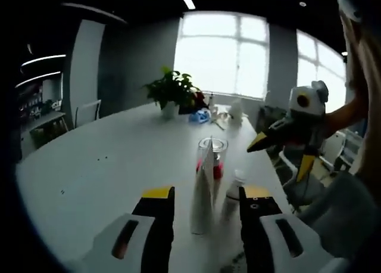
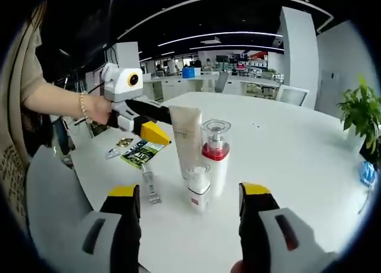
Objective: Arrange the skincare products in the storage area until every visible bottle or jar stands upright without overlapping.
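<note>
Both the left gripper [image 1: 201, 210] and right gripper [image 2: 189, 207] stood with jaws spread, empty, flanking the white tube [image 2: 187, 139], red-banded bottle [image 2: 215, 157] and small bottle [image 2: 198, 188] (all upright, clustered) on the white table [image 2: 297, 154].

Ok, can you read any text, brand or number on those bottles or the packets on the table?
None is readable.
Tube: faint print near the top, too blurred.
Small bottle: label too small.
Red-banded bottle: no print legible.
Green packet: printed, too blurred.
</note>
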{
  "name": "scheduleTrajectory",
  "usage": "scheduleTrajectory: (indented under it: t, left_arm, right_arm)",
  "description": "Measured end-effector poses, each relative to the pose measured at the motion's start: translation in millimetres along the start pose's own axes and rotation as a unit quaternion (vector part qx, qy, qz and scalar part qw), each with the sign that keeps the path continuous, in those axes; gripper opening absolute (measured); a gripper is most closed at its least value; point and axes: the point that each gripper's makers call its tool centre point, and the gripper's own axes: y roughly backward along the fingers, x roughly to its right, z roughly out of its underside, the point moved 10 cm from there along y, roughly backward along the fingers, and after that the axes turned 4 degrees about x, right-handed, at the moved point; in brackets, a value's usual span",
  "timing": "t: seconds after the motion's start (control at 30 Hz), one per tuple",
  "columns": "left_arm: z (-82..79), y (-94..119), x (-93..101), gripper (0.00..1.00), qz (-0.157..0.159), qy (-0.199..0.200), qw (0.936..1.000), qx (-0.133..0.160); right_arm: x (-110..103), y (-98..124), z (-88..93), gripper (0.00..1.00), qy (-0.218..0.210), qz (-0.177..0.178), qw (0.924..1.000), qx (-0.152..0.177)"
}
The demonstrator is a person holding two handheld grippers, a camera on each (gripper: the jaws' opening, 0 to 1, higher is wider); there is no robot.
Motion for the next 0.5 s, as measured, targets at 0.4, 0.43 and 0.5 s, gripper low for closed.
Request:
scheduleTrajectory:
  t: [0.4,0.43,0.5]
  left_arm:
    - [19.0,54,30.0,0.8,-0.085,0.045,0.9949,-0.03]
    - [20.7,58,32.3,0.83,-0.091,0.051,0.9941,-0.031]
    - [25.0,67,38.1,0.88,-0.104,0.064,0.9919,-0.033]
  right_arm:
    - [-18,4,4.6,0.69,-0.001,-0.003,1.0,-0.002]
    - [-19,4,5.3,0.69,-0.003,-0.003,1.0,-0.004]
    - [-23,5,7.2,0.69,-0.005,-0.005,1.0,-0.006]
